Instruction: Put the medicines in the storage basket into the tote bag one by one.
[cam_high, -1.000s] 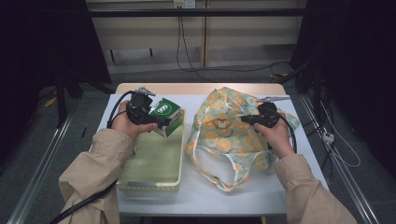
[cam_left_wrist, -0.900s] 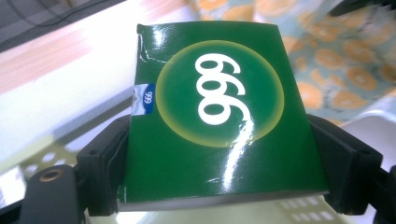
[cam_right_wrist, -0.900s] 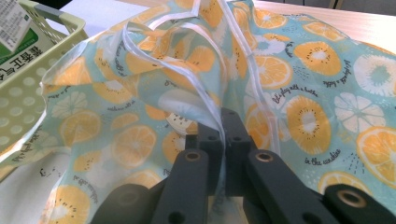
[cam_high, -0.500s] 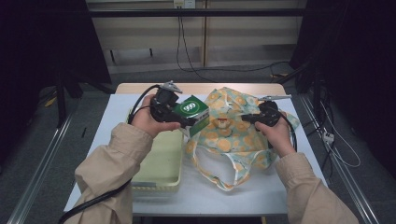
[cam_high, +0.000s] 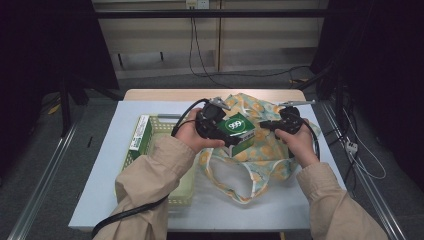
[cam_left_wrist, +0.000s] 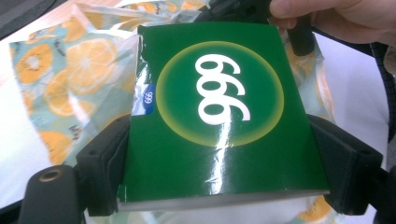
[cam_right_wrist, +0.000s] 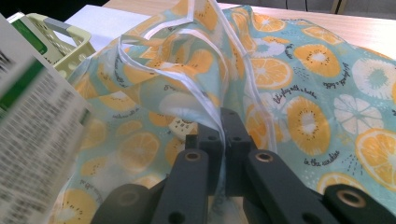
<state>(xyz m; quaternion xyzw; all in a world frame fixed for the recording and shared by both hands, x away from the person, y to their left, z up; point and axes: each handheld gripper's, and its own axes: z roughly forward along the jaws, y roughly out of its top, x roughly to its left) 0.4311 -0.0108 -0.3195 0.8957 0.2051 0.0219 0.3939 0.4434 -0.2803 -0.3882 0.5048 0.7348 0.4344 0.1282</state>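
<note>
The left gripper (cam_high: 231, 134) holds a glossy green cardboard box printed "999" (cam_left_wrist: 219, 116), its fingers clamped on the box's two sides, carrying it in the air over the mouth of the orange-slice-patterned cloth bag (cam_high: 260, 145) on the white tabletop (cam_high: 107, 165). Beyond it, the right gripper (cam_right_wrist: 223, 135) has its fingers pressed together, pinching the bag's white-trimmed rim. A pale green plastic basket (cam_high: 150, 150) sits to the left.

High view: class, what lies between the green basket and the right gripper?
The green box, clamped in the left gripper, over the fruit-print bag.
</note>
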